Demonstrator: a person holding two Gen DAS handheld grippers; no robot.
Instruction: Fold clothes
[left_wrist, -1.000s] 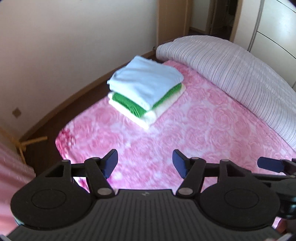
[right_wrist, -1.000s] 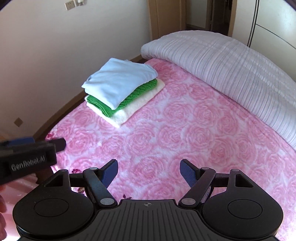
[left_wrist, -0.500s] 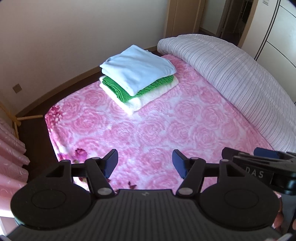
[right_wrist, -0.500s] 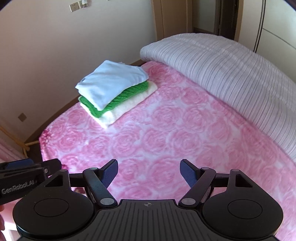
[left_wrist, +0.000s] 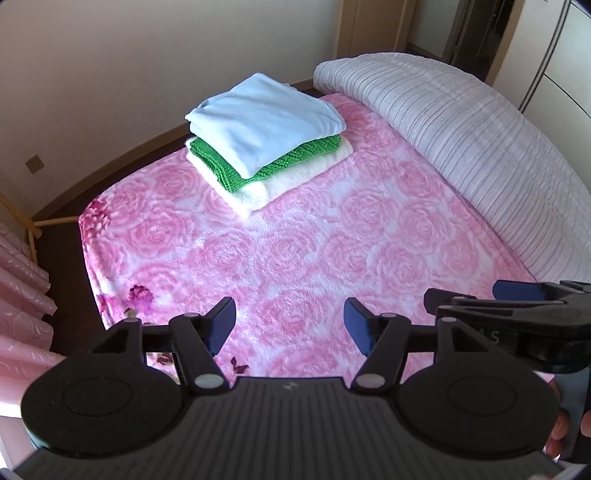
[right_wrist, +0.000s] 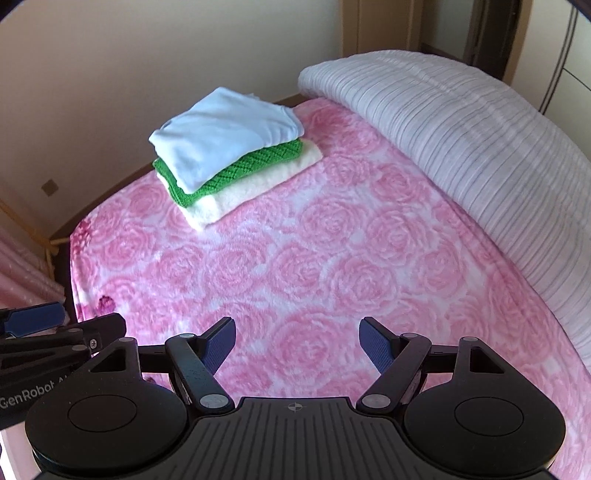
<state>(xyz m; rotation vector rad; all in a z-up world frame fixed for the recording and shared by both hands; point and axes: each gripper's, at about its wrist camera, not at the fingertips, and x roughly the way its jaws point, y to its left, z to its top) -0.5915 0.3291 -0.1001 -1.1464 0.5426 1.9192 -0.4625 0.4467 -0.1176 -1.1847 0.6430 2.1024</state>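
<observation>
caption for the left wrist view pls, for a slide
Open left gripper above a pink rose blanket, facing a folded stack: light blue top, green knit, cream layer.

Both wrist views look down from above the pink bedspread (left_wrist: 332, 236), side by side, sharing the folded stack (right_wrist: 229, 147).

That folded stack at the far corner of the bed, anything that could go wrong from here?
The stack sits close to the bed's far edge; a nudge could tip the light blue top, green knit and cream piece off. Both the left gripper and right gripper are open and empty, so no immediate snagging.
</observation>
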